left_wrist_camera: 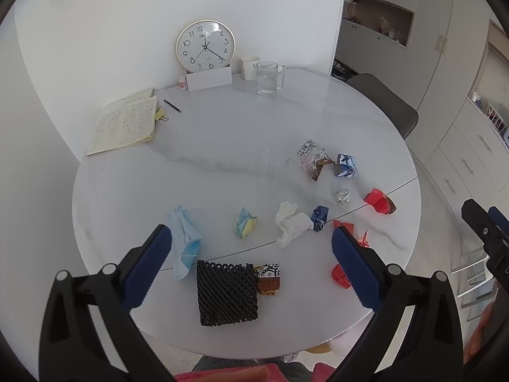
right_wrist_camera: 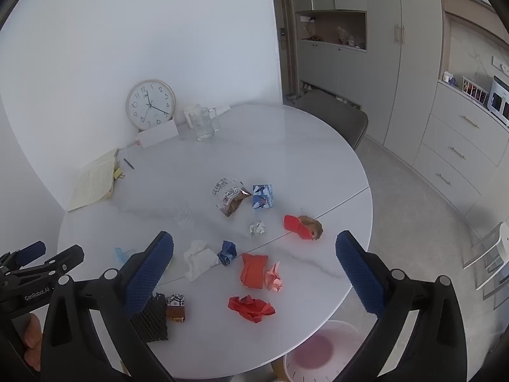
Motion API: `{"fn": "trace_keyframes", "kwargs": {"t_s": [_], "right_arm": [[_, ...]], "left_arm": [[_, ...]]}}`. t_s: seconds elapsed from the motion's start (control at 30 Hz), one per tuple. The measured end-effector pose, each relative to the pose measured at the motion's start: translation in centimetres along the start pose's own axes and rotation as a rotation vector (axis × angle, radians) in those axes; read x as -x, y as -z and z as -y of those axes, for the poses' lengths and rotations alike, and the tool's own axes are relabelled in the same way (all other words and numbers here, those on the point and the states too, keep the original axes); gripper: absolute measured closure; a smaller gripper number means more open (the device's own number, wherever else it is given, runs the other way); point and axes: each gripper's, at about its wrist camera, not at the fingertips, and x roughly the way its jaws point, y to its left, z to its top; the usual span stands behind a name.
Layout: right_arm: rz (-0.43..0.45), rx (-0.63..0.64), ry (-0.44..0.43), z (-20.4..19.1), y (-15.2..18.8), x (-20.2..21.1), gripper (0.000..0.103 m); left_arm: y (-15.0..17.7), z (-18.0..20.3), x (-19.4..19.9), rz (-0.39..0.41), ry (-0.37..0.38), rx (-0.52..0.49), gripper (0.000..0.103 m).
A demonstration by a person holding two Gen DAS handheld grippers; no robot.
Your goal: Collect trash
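Trash lies scattered on the round white table (left_wrist_camera: 222, 146). In the left wrist view I see a black foam net (left_wrist_camera: 226, 293), a small printed carton (left_wrist_camera: 268, 278), a blue face mask (left_wrist_camera: 184, 242), a yellow-blue paper wad (left_wrist_camera: 245, 222) and a white tissue (left_wrist_camera: 291, 224). My left gripper (left_wrist_camera: 251, 265) is open above the net, holding nothing. In the right wrist view a red crumpled wrapper (right_wrist_camera: 251, 308), red folded paper (right_wrist_camera: 253, 270) and pink wad (right_wrist_camera: 275, 276) lie between the fingers. My right gripper (right_wrist_camera: 254, 273) is open and empty above them.
A pink-bottomed bin (right_wrist_camera: 321, 350) stands on the floor below the table's near edge. A clock (left_wrist_camera: 205, 46), glass jug (left_wrist_camera: 268, 78), cup (left_wrist_camera: 249, 67), notebook (left_wrist_camera: 125, 124) and pen (left_wrist_camera: 172, 105) sit at the back. A grey chair (right_wrist_camera: 334, 117) stands behind the table.
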Motion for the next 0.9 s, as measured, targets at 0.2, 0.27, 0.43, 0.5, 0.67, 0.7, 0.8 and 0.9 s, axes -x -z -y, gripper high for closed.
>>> {"fn": "trace_keyframes", "kwargs": {"t_s": [0.2,0.27,0.43,0.5,0.67,0.7,0.8,0.9], "right_arm": [[0.002,0.002,-0.004,0.4,0.3,0.0,0.002],[-0.006,0.001,0.002,0.4,0.2,-0.2,0.002],[-0.009,-0.001,0.003,0.5,-0.1,0.0,0.002],[-0.009,-0.003,0.003,1.0,0.3,-0.3,0.002],[-0.014,-0.004,0.005,1.1,0.4,-0.7,0.002],[-0.014,-0.004,0.005,1.1,0.4,-0.8,0.002],[-0.020,-0.006,0.007,1.3,0.1,-0.8,0.002],[-0.022,-0.006,0.007,1.3,0.1,-0.8,0.002]], "left_arm": [[0.0,0.0,0.2,0.006,-0.001,0.008,0.007],[0.1,0.0,0.3,0.008,-0.001,0.009,0.006],[0.8,0.8,-0.9,-0.006,-0.001,-0.008,0.006],[0.3,0.9,-0.8,-0.017,0.003,-0.012,0.006],[0.1,1.1,-1.0,-0.026,0.009,-0.014,0.007],[0.1,1.1,-1.0,-0.028,0.009,-0.014,0.007],[-0.1,1.2,-1.1,-0.033,0.012,-0.015,0.007],[-0.2,1.1,-1.2,-0.034,0.014,-0.017,0.007]]}}
